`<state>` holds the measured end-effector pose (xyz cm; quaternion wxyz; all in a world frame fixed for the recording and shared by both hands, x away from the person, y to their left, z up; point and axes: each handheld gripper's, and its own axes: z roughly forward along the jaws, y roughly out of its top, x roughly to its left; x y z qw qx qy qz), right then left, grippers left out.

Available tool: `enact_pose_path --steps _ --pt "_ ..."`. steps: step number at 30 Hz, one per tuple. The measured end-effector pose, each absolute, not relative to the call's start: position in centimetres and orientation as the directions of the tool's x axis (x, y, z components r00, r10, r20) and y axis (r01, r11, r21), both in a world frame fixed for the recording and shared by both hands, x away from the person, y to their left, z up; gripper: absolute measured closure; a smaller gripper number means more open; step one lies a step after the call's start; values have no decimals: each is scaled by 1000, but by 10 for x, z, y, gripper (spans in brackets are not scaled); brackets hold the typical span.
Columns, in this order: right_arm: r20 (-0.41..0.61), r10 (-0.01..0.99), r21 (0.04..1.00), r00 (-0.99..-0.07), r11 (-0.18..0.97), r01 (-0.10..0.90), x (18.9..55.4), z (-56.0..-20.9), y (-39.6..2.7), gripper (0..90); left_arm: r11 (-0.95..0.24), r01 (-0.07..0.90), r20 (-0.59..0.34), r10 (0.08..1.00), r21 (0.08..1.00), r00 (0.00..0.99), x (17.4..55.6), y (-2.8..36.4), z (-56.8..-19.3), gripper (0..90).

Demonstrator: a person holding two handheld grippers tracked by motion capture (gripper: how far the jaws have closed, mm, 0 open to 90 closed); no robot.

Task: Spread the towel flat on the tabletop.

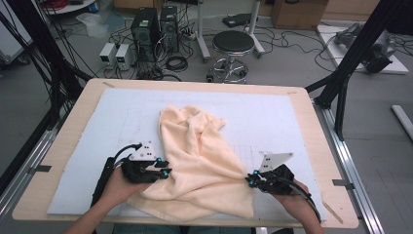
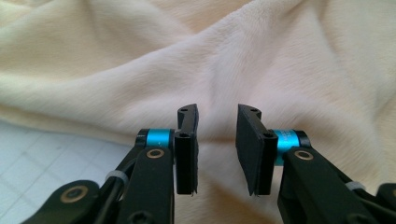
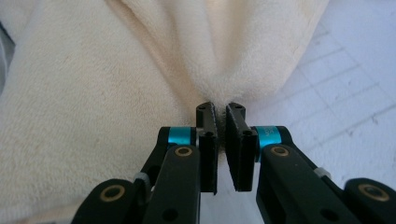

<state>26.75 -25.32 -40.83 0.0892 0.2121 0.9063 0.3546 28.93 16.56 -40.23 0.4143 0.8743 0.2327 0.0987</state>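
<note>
A cream towel (image 1: pixel 199 156) lies crumpled on the white mat (image 1: pixel 272 117), bunched toward the back and spread wide at the front. My left gripper (image 1: pixel 165 171) sits at the towel's left edge. In the left gripper view its jaws (image 2: pixel 217 112) stand apart, with the towel (image 2: pixel 280 60) just beyond them and nothing pinched between the pads. My right gripper (image 1: pixel 251 181) is at the towel's front right corner. In the right gripper view its jaws (image 3: pixel 220 108) are nearly together, and a gathered fold of the towel (image 3: pixel 93 93) is pinched at their tips.
The mat covers most of a wooden table (image 1: pixel 314 131). Bare mat lies to the right of the towel and behind it. On the floor beyond the table stand a round stool (image 1: pixel 233 44), computer towers (image 1: pixel 146 29) and cables. A black frame post (image 1: pixel 350 63) rises at the right.
</note>
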Motion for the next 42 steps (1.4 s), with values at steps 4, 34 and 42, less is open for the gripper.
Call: enact_pose_path --steps 4,34,42 --pt "-43 453 721 -890 631 286 271 -395 -254 706 -528 354 -24 533 772 846 300 174 -404 682" --pt "32 402 650 -915 687 325 355 -432 -182 829 -602 386 -38 508 699 861 328 158 -433 860" --pt "30 423 648 -906 682 340 351 -427 -191 857 -579 381 -30 524 721 851 323 171 -424 890"
